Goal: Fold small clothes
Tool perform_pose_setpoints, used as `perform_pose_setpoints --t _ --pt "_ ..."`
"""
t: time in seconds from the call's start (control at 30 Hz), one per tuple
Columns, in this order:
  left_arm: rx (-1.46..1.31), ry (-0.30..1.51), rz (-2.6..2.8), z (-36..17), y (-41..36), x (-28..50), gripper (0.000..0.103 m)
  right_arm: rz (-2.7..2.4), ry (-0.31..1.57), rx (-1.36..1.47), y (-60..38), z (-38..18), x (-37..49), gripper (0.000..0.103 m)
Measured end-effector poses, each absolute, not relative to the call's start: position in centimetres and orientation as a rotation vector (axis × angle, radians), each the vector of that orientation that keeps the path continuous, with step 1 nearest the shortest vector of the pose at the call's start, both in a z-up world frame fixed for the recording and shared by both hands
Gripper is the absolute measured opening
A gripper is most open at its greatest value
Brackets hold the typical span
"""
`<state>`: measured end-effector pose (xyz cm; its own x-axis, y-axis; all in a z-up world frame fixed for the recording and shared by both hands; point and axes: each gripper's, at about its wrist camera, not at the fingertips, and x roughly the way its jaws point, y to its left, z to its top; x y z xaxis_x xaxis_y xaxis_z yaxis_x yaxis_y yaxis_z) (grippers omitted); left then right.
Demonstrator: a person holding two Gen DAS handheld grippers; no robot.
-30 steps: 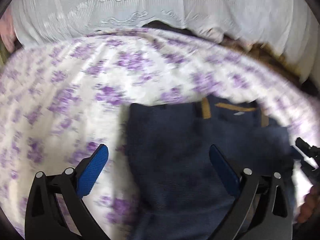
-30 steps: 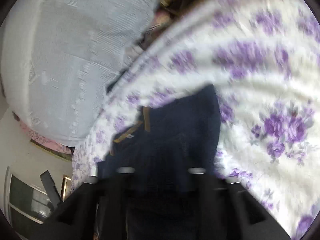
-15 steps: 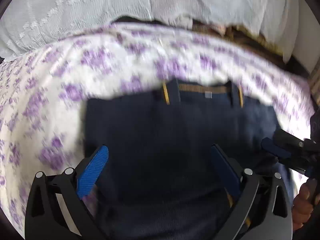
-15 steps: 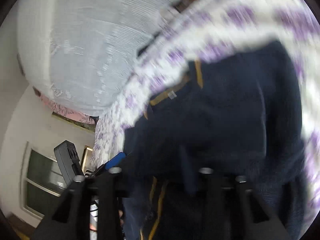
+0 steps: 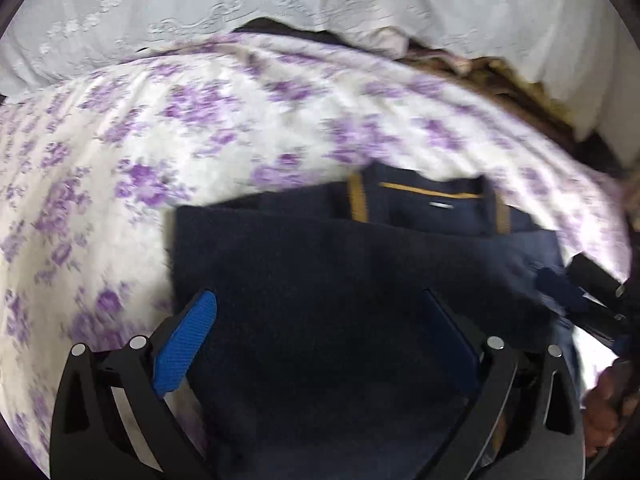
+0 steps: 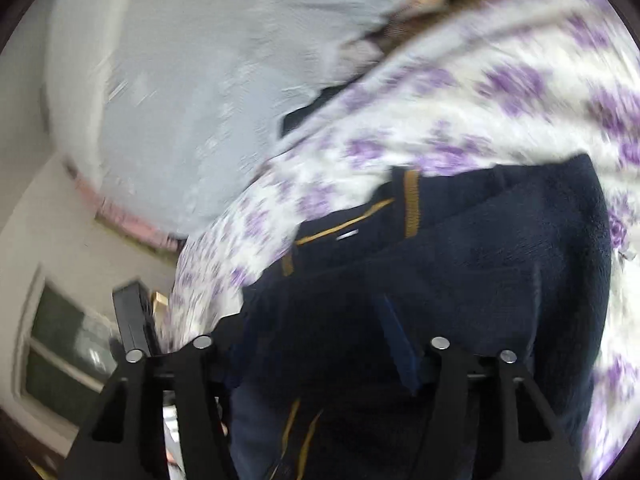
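A small dark navy knitted garment with mustard-yellow trim (image 5: 360, 280) lay on a white bedspread printed with purple flowers (image 5: 160, 140), filling the lower centre of the left wrist view, its collar and label toward twelve o'clock. Its lower part appeared already turned up over the body, leaving a straight folded edge just below the collar. The left gripper (image 5: 316, 340) hung over the cloth with its blue-padded jaws spread wide and nothing pinched between them. The right gripper (image 5: 576, 296) entered that view at three o'clock, at the garment's right edge, with part of a hand (image 5: 604, 400) at four o'clock. In the right wrist view its jaws were opening, with navy fabric lying loose between them and no clear pinch. A pale lace curtain (image 5: 320, 8) hung at twelve o'clock behind the bed. To finish this fold well, the right jaws would probably need to part fully before lifting away, so the cloth was not dragged, and the folded edge should stay square with the collar. Both views were blurred, so finer creases could not be judged.
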<state>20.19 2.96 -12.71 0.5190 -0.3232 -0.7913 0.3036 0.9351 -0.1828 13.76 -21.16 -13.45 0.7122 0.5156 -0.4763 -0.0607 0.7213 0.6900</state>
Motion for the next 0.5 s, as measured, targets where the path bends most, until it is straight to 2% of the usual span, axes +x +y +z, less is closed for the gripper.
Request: perform_pose_setpoints --t 0.1,0.13,0.17,0.23,0.33,0.5 --pt "0.041 0.993 -0.382 -14.0 1.5 19.3 0.098 0.383 0.791 0.707 -20.0 -15.3 13.0 0.066" --pt "0.083 0.993 -0.364 -14.5 1.0 19.1 0.099 0.383 0.803 0.701 -19.9 -16.3 12.8 0.065" --pt "0.128 0.962 -0.349 -14.6 0.5 18.4 0.099 0.380 0.785 0.683 -19.8 -16.4 12.5 0.058" --pt "0.128 0.954 -0.330 -14.3 0.6 17.6 0.098 0.365 0.786 0.709 -20.3 -15.9 11.8 0.057" --pt "0.066 0.935 -0.363 -13.1 2.0 15.1 0.098 0.357 0.731 0.695 -20.5 -14.5 8.5 0.066" --pt "0.043 0.956 -0.425 -13.1 3.0 10.6 0.098 0.363 0.773 0.702 -20.4 -15.7 4.4 0.066"
